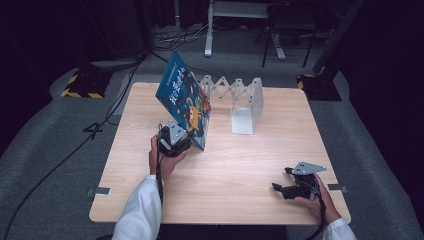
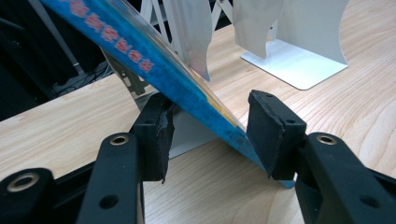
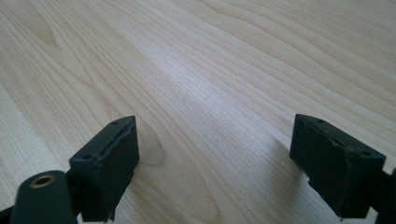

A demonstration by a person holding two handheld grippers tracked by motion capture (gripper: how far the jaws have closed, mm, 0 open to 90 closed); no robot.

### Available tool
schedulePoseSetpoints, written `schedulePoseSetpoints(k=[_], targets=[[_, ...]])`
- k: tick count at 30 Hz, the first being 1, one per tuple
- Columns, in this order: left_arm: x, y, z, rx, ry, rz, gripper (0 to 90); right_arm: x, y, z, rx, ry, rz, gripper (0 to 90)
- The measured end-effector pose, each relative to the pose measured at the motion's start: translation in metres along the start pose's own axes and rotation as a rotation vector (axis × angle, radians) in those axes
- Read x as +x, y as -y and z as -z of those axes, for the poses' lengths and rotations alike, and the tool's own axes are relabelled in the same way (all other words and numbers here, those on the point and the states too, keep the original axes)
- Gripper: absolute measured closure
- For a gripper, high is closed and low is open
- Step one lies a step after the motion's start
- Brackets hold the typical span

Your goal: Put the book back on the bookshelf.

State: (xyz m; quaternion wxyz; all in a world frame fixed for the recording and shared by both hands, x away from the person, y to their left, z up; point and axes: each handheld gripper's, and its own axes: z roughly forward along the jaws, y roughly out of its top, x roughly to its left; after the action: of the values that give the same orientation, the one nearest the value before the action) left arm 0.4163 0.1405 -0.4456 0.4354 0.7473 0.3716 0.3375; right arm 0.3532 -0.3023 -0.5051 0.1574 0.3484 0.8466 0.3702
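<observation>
Carefully, I'd tip the book (image 1: 184, 97) upright toward the rack (image 1: 239, 97). My left gripper (image 2: 212, 133) straddles its lower edge, jaws parted, barely pinching; I should close firmly first. My right gripper (image 3: 212, 158) rests wide open over the table (image 1: 240, 165).

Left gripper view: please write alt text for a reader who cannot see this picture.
A blue book slants down between the two black jaws of the left gripper, its lower corner against the right pad and a gap at the left one. Behind it, a white bookend stands on the wooden table.
</observation>
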Motion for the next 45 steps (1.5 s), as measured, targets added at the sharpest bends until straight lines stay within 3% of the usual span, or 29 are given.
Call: schedulePoseSetpoints(k=[7, 29, 34, 38, 43, 45], targets=[[-0.002, 0.0, 0.008, 0.015, 0.029, -0.049, 50.9, 0.0, 0.0, 0.0, 0.001, 0.002, -0.002, 16.0], [-0.006, 0.005, 0.033, 0.05, 0.115, -0.079, 45.2, 0.004, -0.001, 0.002, 0.003, 0.016, 0.033, 17.4], [-0.007, 0.009, 0.039, 0.072, 0.122, -0.102, 40.1, 0.006, -0.003, 0.003, 0.028, 0.018, 0.029, 19.5], [-0.007, 0.014, 0.044, 0.091, 0.145, -0.087, 33.7, 0.009, -0.006, 0.004, 0.047, 0.029, 0.04, 20.7], [-0.006, 0.02, 0.053, 0.095, 0.189, -0.111, 29.6, 0.012, -0.008, 0.005, 0.051, 0.04, 0.053, 20.7], [-0.006, 0.022, 0.055, 0.127, 0.198, -0.113, 24.5, 0.012, -0.009, 0.008, 0.045, 0.042, 0.049, 20.6]])
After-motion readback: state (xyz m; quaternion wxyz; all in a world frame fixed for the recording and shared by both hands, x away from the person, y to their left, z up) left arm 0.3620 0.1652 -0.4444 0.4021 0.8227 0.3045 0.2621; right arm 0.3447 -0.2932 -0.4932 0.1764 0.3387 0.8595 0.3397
